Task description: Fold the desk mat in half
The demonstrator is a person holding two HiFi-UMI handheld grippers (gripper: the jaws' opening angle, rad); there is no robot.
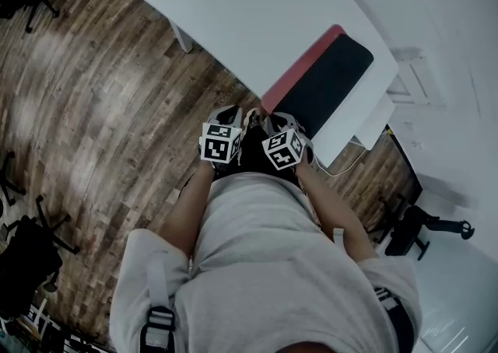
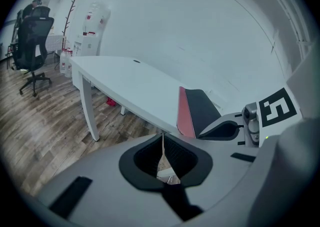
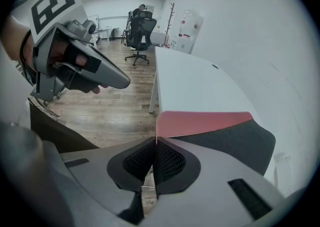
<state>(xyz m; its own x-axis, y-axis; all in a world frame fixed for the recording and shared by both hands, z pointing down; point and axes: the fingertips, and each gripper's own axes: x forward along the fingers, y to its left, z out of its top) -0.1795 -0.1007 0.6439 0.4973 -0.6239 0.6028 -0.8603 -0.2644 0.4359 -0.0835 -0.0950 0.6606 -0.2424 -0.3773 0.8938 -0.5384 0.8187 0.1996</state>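
I see office chair (image 2: 32,36) beyond white desk (image 1: 257,17); desk mat (image 1: 323,79) on it black, red-edged. Left gripper (image 2: 162,138), right gripper (image 3: 156,143) pinched together, empty.

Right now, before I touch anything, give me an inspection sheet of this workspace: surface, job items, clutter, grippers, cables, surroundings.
Surface: white table, only the mat on it.
Job's things: desk mat, black with a red band along one long edge, lying flat at the table's end.
Clutter: nothing seen.
Grippers: left gripper and right gripper both shut, empty, side by side just short of the mat's near end.
Cables: white cable by the table's end.
Surroundings: wood floor, office chair, white wall.
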